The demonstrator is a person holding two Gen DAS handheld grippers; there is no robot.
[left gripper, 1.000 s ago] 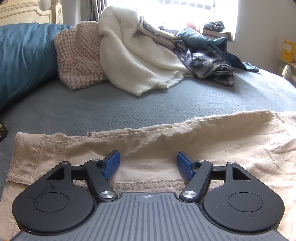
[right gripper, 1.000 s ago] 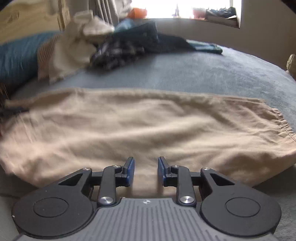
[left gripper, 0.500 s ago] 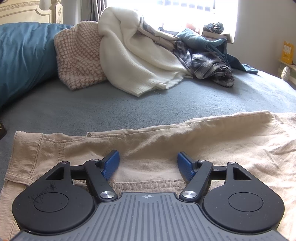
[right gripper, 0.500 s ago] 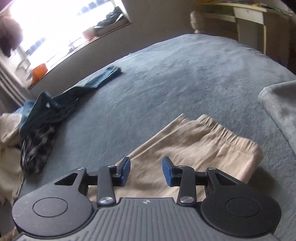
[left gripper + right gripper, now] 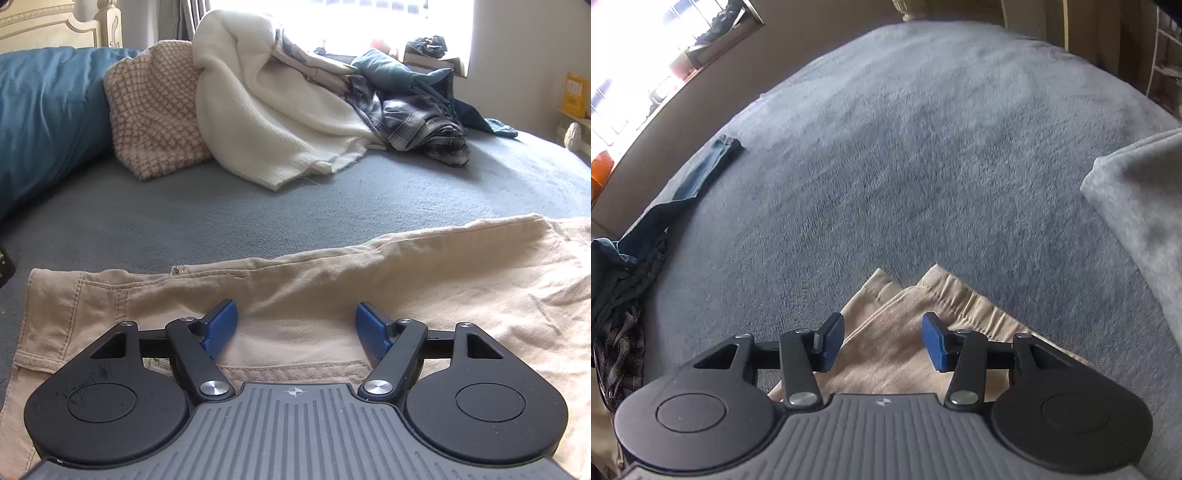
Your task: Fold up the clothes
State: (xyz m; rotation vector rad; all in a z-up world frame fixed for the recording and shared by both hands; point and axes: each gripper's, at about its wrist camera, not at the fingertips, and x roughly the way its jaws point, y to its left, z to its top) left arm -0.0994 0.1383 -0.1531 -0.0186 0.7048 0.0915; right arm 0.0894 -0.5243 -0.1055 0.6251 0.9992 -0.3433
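I see one bed, its grey-blue blanket (image 5: pixel 258 206) filling most of both views. At the far left of the left wrist view lies one teal duvet (image 5: pixel 44 110) under a cream headboard (image 5: pixel 48 29). Right of it sits one heap of unfolded laundry, in which I count four pieces: a houndstooth knit (image 5: pixel 155 118), a big white fleece (image 5: pixel 266 110), a plaid shirt (image 5: pixel 417 125) and a teal garment (image 5: pixel 391 70) at the far right by the window. In the right wrist view a single denim piece (image 5: pixel 701 173) trails off that heap at the far left, and one pale grey blanket corner (image 5: pixel 1145 206) comes in on the right.

The one garment I am working on, a pair of beige trousers (image 5: pixel 406 280), lies flat across the near part of the bed, waistband to the left, with one small metal rivet (image 5: pixel 177 270) on its far edge. Its two stacked leg hems (image 5: pixel 945 291) end at the right.

My left gripper (image 5: pixel 295 326) is over the seat of the trousers, its two blue pads spread wide, grasping nothing. My right gripper (image 5: pixel 882 341) is over the leg ends, likewise released, with the cloth showing between its pads (image 5: pixel 934 341).
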